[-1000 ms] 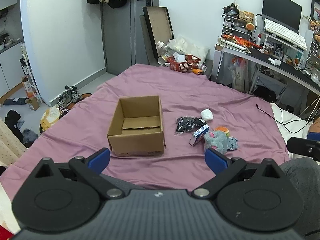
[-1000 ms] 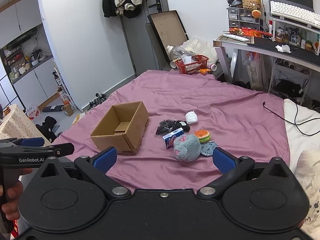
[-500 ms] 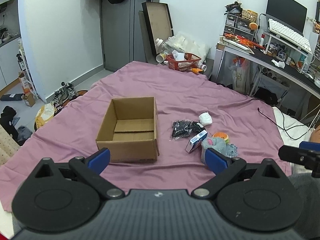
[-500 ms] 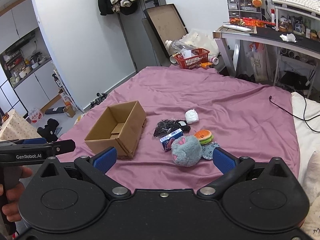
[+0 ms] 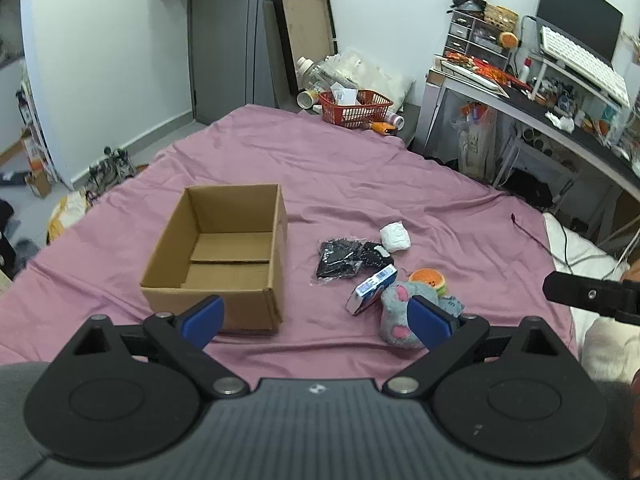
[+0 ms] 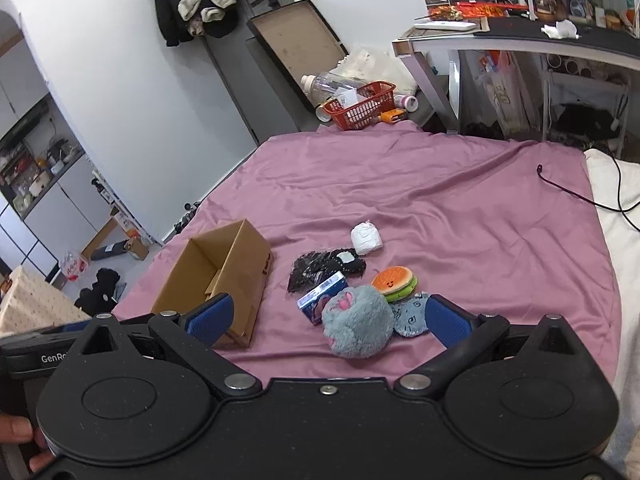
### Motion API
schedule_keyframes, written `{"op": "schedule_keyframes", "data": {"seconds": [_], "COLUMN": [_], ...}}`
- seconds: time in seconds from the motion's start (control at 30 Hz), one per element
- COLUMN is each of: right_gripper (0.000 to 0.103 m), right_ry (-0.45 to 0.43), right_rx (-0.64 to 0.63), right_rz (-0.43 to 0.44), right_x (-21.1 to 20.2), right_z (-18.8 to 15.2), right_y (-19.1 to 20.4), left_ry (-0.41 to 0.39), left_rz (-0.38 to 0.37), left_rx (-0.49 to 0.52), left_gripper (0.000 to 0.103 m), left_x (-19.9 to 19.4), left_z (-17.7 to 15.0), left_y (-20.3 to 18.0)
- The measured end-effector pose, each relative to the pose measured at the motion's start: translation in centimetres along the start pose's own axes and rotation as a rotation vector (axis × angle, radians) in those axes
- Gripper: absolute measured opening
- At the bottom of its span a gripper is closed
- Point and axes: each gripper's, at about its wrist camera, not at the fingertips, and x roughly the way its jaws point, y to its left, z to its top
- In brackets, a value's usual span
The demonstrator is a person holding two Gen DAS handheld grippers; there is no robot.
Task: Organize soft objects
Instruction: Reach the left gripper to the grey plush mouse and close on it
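Right wrist view alone shows the blue patch (image 6: 410,314) beside the grey plush (image 6: 356,326).

Left wrist view: grey plush toy (image 5: 396,312) partly hidden behind the right finger (image 5: 430,322) of the left gripper (image 5: 316,318); the flat blue pouch (image 5: 452,305) beside it shows only a corner; the right gripper (image 5: 592,294) is cut off by the right edge, its jaws not visible. Right wrist view: cardboard box (image 6: 224,276) near corner covered by the left finger (image 6: 210,318) of the gripper in front; the box floor is mostly out of sight; print on the small blue carton (image 6: 320,298) too small to read.
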Motion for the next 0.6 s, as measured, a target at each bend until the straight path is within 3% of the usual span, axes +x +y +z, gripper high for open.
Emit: {"op": "schedule_keyframes", "data": {"seconds": [0.3, 0.37, 0.6], "right_gripper": [0.099, 0.087, 0.075], "right_ry": [0.065, 0.093, 0.163], "right_rx": [0.118, 0.136, 0.227], "right_rz": [0.02, 0.032, 0.087], "right_x": [3.7, 4.8, 9.2], "right_z": [1.2, 1.5, 1.4], "right_y": [-2.3, -2.6, -4.6], "left_ry": [0.025, 0.031, 0.097], "left_rz": [-0.013, -0.013, -0.055], "left_rx": [-0.058, -0.072, -0.147], "left_gripper": [0.085, 0.082, 0.054], "left_x": [3.6, 4.5, 8.3], "left_z": [1.0, 1.1, 1.2], "left_y": [-0.6, -0.7, -0.9]}}
